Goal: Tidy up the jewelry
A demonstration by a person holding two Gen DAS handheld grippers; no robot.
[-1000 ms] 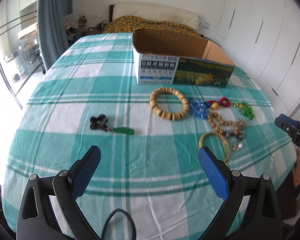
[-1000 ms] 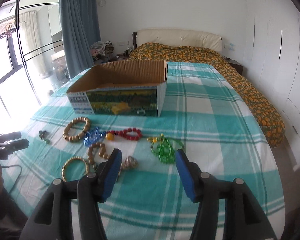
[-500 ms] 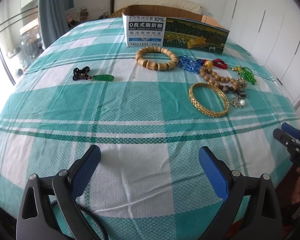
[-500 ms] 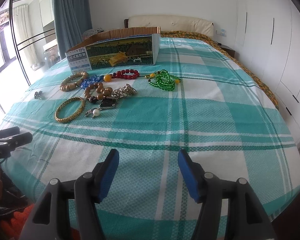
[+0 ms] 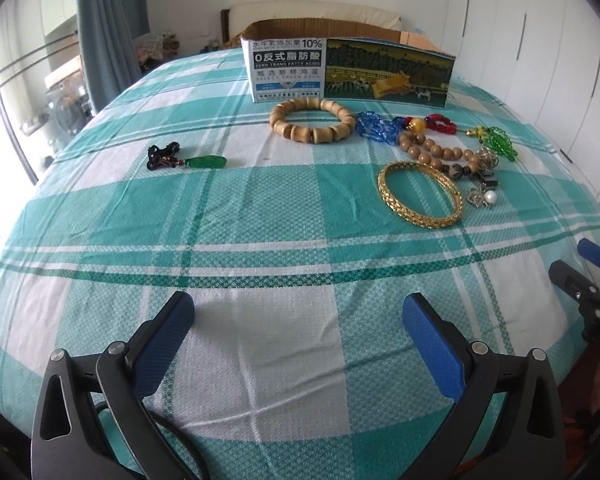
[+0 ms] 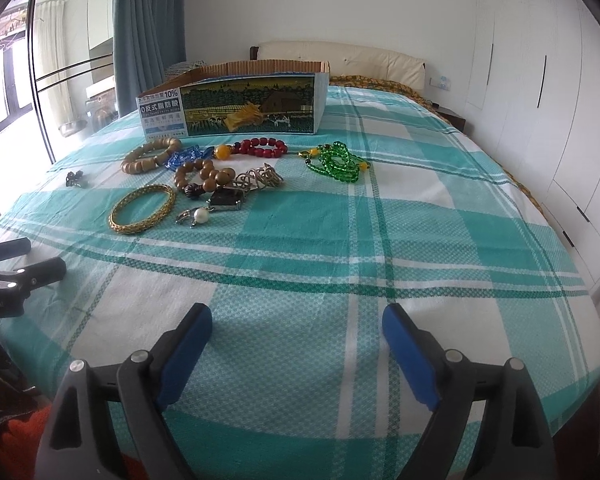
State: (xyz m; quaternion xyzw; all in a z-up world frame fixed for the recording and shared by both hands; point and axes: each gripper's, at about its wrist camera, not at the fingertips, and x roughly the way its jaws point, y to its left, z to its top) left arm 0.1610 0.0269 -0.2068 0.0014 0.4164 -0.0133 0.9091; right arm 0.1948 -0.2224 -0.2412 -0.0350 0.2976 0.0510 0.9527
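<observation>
Left claw (image 5: 298, 332): jaws wide, empty, hovering over bare cloth at the near edge.
Right claw (image 6: 297, 334): jaws opening, nothing between them, also over bare cloth near the edge.
Surface: a bed (image 6: 440, 248) under teal checked cloth, soft and creased.
Jewelry: all lying far from both claws, in front of the cardboard box (image 6: 236, 106).
Nearest piece: gold bangle (image 5: 419, 195), lying flat, alone.
Cluster: wooden bracelet (image 5: 312, 121), blue chain (image 5: 374, 128), red beads (image 6: 264, 147), brown bead string (image 5: 432, 152) and pearl charm (image 6: 199, 216) touching or overlapping.
Apart: green pendant (image 5: 202, 161) far left; green bead strand (image 6: 336, 162) right.
Risk: pinching one strand in the cluster would likely drag its neighbours; a flat bangle on soft cloth may slide, or the pads may catch fabric.
In the way: nothing between claws and jewelry; the box wall must be cleared.
</observation>
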